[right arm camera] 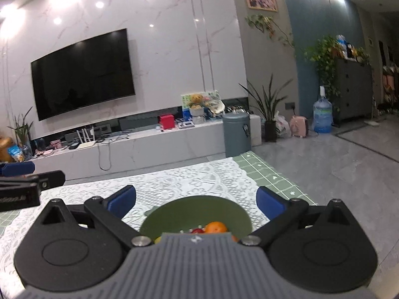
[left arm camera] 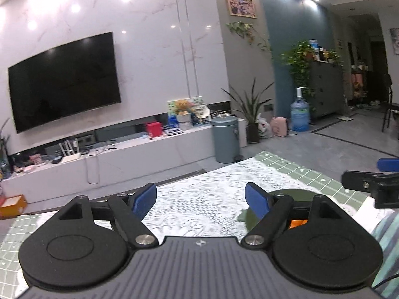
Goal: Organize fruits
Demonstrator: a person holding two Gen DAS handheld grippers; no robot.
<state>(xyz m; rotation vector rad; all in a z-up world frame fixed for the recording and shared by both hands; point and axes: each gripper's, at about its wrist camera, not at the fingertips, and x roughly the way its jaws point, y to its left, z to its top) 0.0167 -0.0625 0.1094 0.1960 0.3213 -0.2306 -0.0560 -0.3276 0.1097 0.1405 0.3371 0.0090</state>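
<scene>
Both grippers hover above the tabletop (right arm camera: 199, 174), which carries a white lace cloth over a green checked cover. Left gripper (left arm camera: 200, 200): jaws spread wide, holding nothing. Right gripper (right arm camera: 195, 200): jaws likewise wide apart and empty, directly above the green bowl (right arm camera: 197, 211). The fruits sit in that bowl: an orange (right arm camera: 216, 227), something red (right arm camera: 197, 230) beside it, the rest hidden under my gripper body. Risk, in my judgement: I reach down partly blind, could clip the bowl rim, tip it, or drag the lace cloth.
</scene>
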